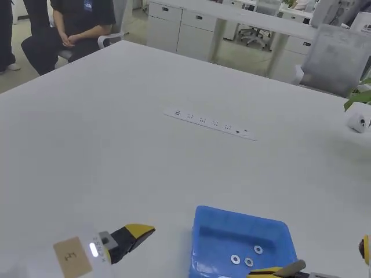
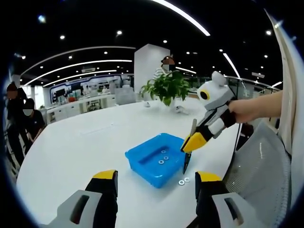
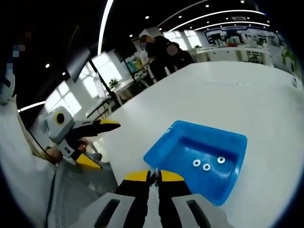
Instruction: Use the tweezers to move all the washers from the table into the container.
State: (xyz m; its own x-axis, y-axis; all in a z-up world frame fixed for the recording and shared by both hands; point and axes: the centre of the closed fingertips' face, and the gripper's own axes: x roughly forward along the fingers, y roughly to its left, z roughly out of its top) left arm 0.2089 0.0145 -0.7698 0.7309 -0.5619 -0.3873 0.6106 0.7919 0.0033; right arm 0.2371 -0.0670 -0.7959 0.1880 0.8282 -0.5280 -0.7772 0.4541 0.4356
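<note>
Left gripper view: right tongs (image 2: 190, 142) clamped the tweezers (image 2: 185, 164) above a washer (image 2: 182, 181) beside the container (image 2: 142, 160), near the edge of the surface (image 2: 80, 142); left tongs (image 2: 156, 175) stood apart. Washer probably light, slippery: pinch its rim.

Looking down from overhead at the table (image 1: 116, 145), and low from opposite sides, facing each other, across the shared container (image 1: 243, 231).

Shiny metal washers (image 1: 235, 259) sit in smooth plastic container (image 1: 232, 229) on matt table (image 1: 116, 145).
</note>
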